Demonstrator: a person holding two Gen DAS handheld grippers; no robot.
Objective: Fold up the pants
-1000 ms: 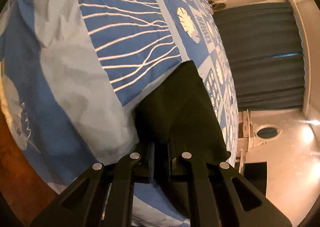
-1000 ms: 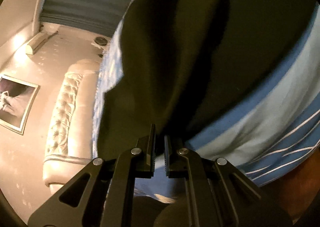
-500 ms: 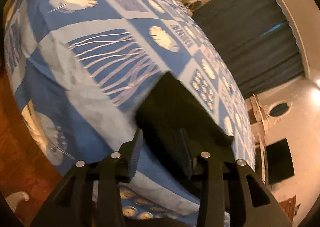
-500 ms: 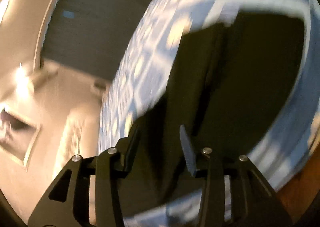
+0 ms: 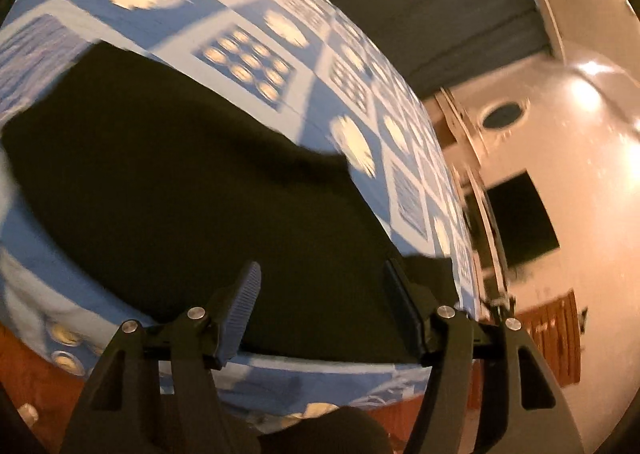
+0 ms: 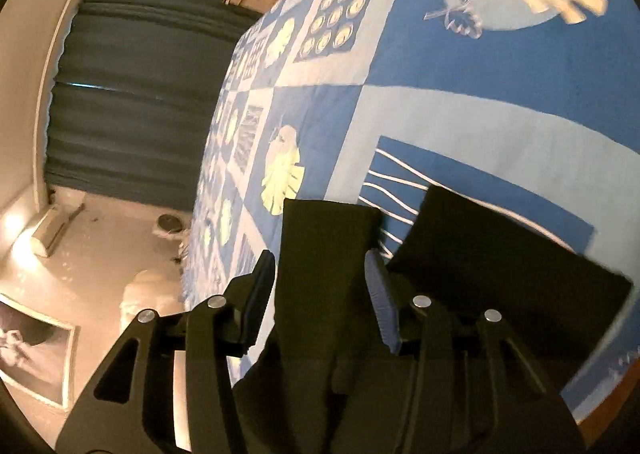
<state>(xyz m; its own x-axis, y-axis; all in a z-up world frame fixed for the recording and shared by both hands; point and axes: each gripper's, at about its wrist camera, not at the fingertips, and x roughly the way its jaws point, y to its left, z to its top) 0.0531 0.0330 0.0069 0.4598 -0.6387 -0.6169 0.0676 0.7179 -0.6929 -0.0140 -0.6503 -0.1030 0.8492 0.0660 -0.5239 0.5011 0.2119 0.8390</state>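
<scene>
The dark pants lie flat on the bed, on top of a blue bedspread with pale squares and cream shell shapes. In the left wrist view the pants make one big dark patch across the near part of the bed, close to its edge. The left claw hangs over the near edge of that patch. Its two fingers are spread far apart and are opening wider, and they pinch nothing; the cloth shows in the gap but lies below them on the bed. In the right wrist view two dark ends of the pants lie side by side with a strip of blue bedspread between them. The right claw is over one of those ends. Its fingers are apart and opening too, and the pads do not press the cloth. Beyond the bed hangs a dark curtain, and a framed picture is on the pale wall.
</scene>
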